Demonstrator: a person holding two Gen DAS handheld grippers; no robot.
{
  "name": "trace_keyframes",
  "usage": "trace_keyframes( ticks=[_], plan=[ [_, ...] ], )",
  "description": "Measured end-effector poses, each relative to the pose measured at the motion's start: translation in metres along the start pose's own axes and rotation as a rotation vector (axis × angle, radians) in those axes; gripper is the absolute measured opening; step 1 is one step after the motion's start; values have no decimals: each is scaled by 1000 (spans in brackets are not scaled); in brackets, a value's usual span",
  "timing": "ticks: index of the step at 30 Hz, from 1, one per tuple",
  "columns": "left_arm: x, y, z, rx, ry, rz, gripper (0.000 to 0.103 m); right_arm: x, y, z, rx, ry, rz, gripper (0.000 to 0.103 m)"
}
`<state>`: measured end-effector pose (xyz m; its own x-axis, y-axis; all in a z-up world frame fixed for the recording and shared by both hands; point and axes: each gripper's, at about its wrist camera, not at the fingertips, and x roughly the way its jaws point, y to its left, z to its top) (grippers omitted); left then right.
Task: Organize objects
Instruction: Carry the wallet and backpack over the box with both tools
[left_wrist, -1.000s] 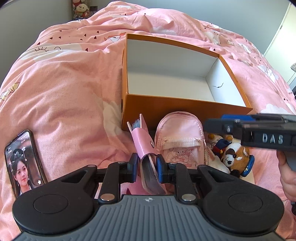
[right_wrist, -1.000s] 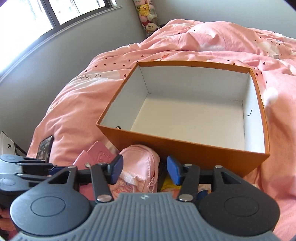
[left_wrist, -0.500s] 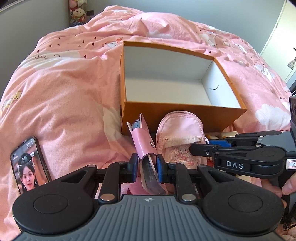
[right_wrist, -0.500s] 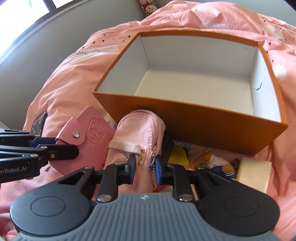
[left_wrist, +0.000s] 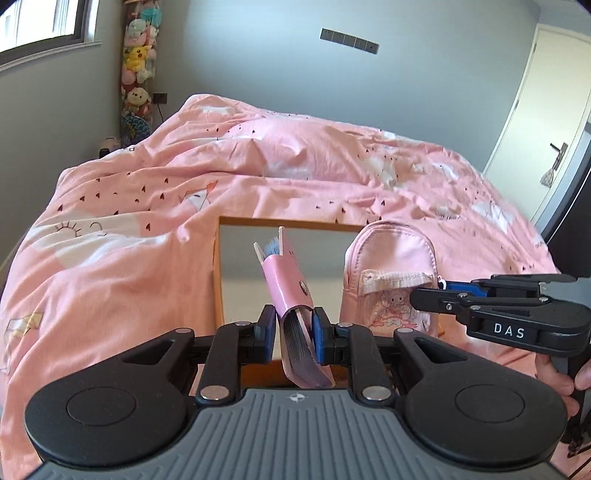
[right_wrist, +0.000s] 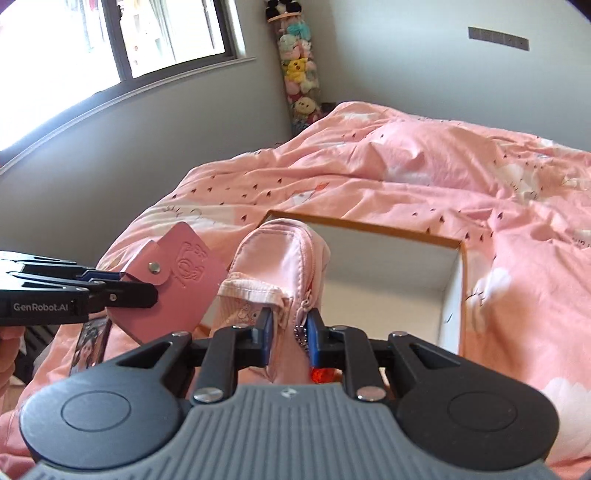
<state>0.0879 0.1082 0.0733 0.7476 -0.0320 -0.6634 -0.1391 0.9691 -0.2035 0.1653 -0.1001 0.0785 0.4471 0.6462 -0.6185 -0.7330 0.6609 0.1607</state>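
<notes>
Pink card holder (left_wrist: 291, 291) pinched in the left gripper (left_wrist: 293, 328) and mini backpack (right_wrist: 280, 269), just clamped by the right gripper (right_wrist: 290, 332), hang before the orange box (right_wrist: 458, 288); the backpack's soft fabric could slip free.

Pink card wallet (left_wrist: 290, 280), pink mini backpack (left_wrist: 388, 273), both upright before open orange box (left_wrist: 216, 273)

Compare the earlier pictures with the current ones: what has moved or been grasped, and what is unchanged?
The right gripper has just been closing and now pinches the pink mini backpack, lifted off the bed. The left gripper has raised the pink card holder too. Unchanged: the left grip, and the orange box on the pink duvet.
</notes>
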Motion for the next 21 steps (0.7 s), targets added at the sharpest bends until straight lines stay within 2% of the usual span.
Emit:
trace_keyframes(
  ticks=[3, 5, 9, 12, 17, 21],
  plan=[
    [32, -1, 16, -27, 11, -21, 23, 15, -18, 16, 32, -17, -32, 20],
    [61, -2, 19, -39, 50, -15, 23, 31, -28, 22, 54, -8, -45, 20],
    [115, 13, 7, -114, 169, -12, 23, 70, -47, 20, 99, 57, -71, 20],
    [135, 26, -4, -160, 230, 0, 23, 96, -58, 12, 132, 117, -58, 20],
    [152, 29, -11, -140, 280, 38, 23, 133, -65, -3, 162, 199, -23, 20],
    [166, 21, -11, -80, 315, 75, 23, 152, -69, -8, 176, 239, -1, 21]
  ],
)
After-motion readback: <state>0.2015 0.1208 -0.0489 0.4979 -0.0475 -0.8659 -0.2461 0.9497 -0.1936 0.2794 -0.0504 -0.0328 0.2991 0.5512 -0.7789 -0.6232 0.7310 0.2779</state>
